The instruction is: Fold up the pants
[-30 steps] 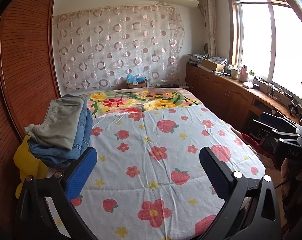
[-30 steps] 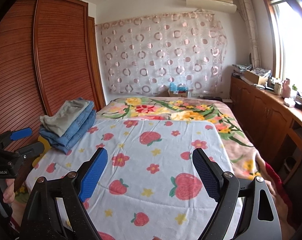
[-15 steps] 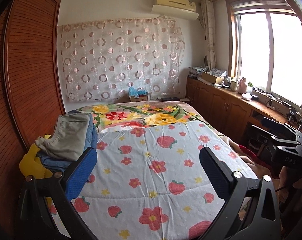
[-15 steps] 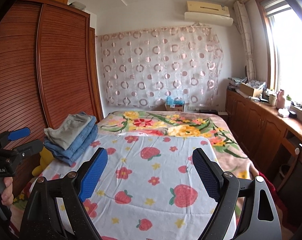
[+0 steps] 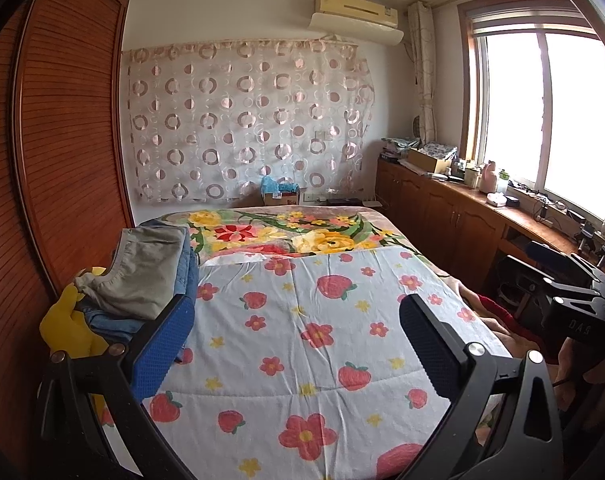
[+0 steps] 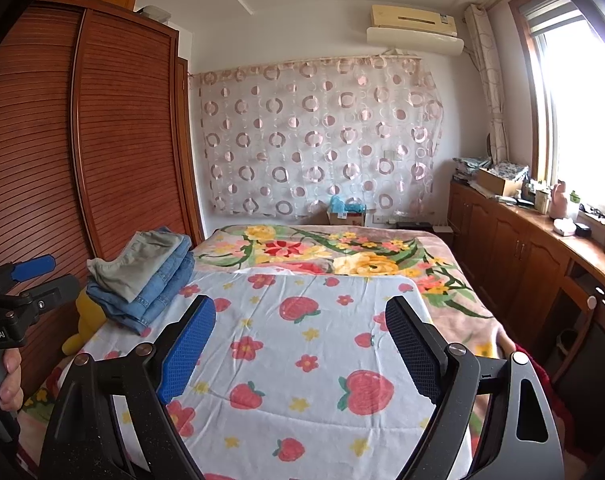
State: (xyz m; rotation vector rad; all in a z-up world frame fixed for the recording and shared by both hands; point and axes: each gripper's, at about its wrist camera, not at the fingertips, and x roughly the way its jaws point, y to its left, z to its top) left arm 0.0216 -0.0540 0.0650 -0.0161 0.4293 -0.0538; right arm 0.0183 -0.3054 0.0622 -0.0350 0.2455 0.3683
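A stack of folded pants (image 5: 142, 280), grey-green on top of blue denim, lies on the left side of the bed; it also shows in the right wrist view (image 6: 142, 276). My left gripper (image 5: 298, 324) is open and empty, held above the strawberry-print quilt (image 5: 322, 340), right of the stack. My right gripper (image 6: 300, 328) is open and empty above the same quilt (image 6: 302, 360). The left gripper's body (image 6: 18, 296) shows at the left edge of the right wrist view, and the right gripper's body (image 5: 570, 304) at the right edge of the left wrist view.
A yellow plush toy (image 5: 66, 328) sits beside the stack against the wooden wardrobe (image 5: 62, 160). A floral blanket (image 5: 286, 232) covers the far half of the bed. A cluttered wooden cabinet counter (image 5: 462, 200) runs under the window on the right. A box (image 5: 280, 196) stands behind the bed.
Both grippers have pulled back and tilted upward, so the bed sits lower and farther in view and more ceiling shows. Both grippers stay open and empty.
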